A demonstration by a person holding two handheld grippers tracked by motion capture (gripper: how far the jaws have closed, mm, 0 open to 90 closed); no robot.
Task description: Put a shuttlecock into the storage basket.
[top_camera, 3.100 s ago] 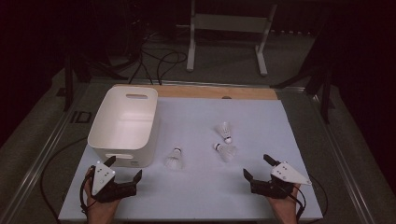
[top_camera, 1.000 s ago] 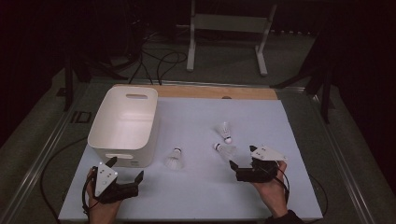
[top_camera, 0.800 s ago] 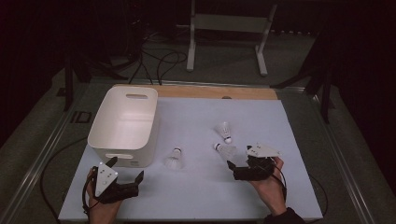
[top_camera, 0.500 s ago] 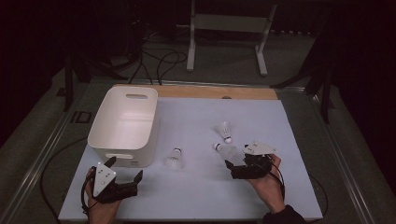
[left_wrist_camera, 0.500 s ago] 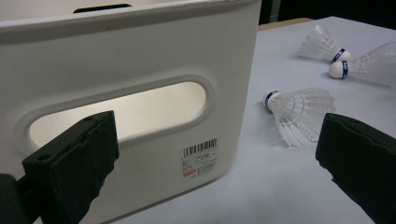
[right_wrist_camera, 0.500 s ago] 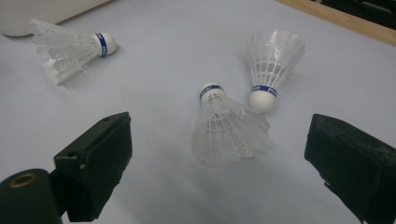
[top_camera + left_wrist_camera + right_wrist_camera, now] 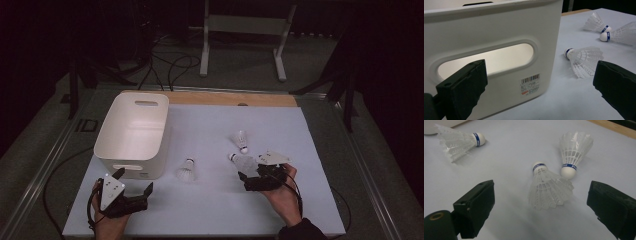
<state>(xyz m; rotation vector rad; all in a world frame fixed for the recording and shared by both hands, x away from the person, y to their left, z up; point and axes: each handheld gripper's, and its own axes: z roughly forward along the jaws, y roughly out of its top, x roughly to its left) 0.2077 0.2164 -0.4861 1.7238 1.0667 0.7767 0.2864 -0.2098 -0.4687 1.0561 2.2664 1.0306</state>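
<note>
Three white shuttlecocks with blue-banded corks lie on the pale table top (image 7: 210,210). The nearest-right shuttlecock (image 7: 243,162) (image 7: 549,191) lies just ahead of my right gripper (image 7: 247,179) (image 7: 541,192), which is open, its pads on either side of the feather skirt without touching. A second shuttlecock (image 7: 241,140) (image 7: 574,150) lies just beyond. The third shuttlecock (image 7: 186,171) (image 7: 584,60) (image 7: 459,142) lies beside a white bin (image 7: 132,132) (image 7: 499,37). My left gripper (image 7: 134,180) (image 7: 539,72) stands open at the bin's near wall, holding nothing.
A wooden strip (image 7: 230,98) runs along the table's far edge. Behind it on the floor stand a metal frame (image 7: 242,30) and loose cables (image 7: 170,65). The bin's near wall has a handle slot (image 7: 486,60) and a barcode label (image 7: 530,83).
My right gripper has moved forward and to the left, up to the nearest-right shuttlecock, staying open. The left gripper, bin and shuttlecocks have not moved.
</note>
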